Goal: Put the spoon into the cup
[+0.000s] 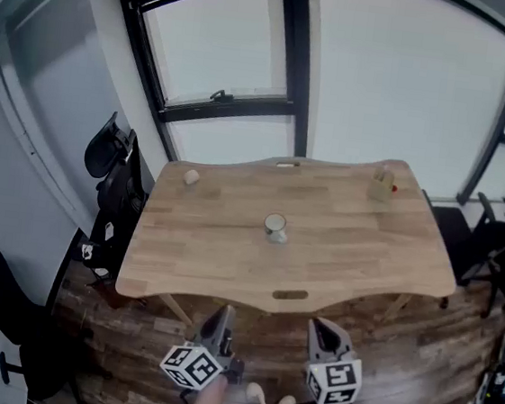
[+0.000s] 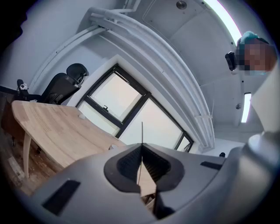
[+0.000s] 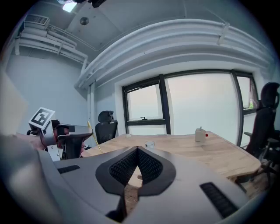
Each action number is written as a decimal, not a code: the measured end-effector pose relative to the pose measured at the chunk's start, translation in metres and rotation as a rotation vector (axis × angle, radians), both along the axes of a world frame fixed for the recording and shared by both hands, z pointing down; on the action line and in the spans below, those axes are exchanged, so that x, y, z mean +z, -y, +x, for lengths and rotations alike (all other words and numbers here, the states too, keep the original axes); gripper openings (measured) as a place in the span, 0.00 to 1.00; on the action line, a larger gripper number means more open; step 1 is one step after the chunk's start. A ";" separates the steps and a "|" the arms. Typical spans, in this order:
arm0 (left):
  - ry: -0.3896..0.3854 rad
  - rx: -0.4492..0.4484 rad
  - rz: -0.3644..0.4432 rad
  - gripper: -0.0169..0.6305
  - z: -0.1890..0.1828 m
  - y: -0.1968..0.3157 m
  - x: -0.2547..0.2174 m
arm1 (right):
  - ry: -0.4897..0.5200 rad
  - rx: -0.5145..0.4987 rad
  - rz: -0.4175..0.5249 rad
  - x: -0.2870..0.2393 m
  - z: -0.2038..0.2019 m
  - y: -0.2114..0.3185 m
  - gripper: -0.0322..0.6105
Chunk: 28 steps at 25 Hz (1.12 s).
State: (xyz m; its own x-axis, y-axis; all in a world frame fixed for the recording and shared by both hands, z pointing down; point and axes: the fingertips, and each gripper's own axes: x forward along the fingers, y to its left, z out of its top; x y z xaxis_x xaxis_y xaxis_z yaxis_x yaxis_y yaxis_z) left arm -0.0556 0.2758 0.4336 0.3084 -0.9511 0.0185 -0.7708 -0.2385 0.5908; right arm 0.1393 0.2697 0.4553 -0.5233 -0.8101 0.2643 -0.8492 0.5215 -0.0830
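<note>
My left hand-held gripper (image 1: 223,316) has its jaws pressed together on a thin, pale-yellow stem that stands up out of the tips. I take it for the spoon (image 2: 141,133), though only the slim handle shows and I cannot make out its bowl. My right hand-held gripper (image 1: 320,327) is closed too, jaw against jaw, with nothing between. Both hang on my side of the cup (image 1: 274,227), well short of it and off the near edge of the bench (image 1: 364,255), over the wooden floor (image 1: 415,369). The cup stands upright, mouth up, about the middle of the bench. A small pale block with a red spot (image 1: 382,185) sits beyond the cup to the right and a little round thing (image 1: 190,177) beyond it to the left, both well apart from it. Nothing is in the cup yet, so I judge the carry to be the step in hand. To do it well I would bring the left one forward and high, stop directly above the cup, and tip the stem's free end down toward the mouth before lowering. The cup looks small and light, so a knock on the rim could tip it; the approach should be straight down, not from the side. So thin a stem may pivot in the jaws — slow moves, and no letting go until the end is below the rim. The right one should stay clear of the cup, or steady it from its right side.
</note>
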 end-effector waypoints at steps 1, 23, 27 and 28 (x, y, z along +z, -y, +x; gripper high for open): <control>-0.001 0.002 0.000 0.03 0.000 0.000 -0.001 | -0.001 -0.001 0.001 0.000 0.000 0.000 0.05; 0.029 -0.026 -0.002 0.03 0.000 0.005 -0.001 | 0.027 -0.040 -0.028 0.009 -0.006 0.014 0.05; 0.026 -0.031 -0.007 0.03 -0.006 0.020 0.003 | 0.014 -0.050 -0.032 0.011 -0.014 0.027 0.05; 0.024 -0.030 -0.009 0.03 -0.006 0.025 0.004 | 0.009 -0.048 -0.035 0.012 -0.014 0.031 0.05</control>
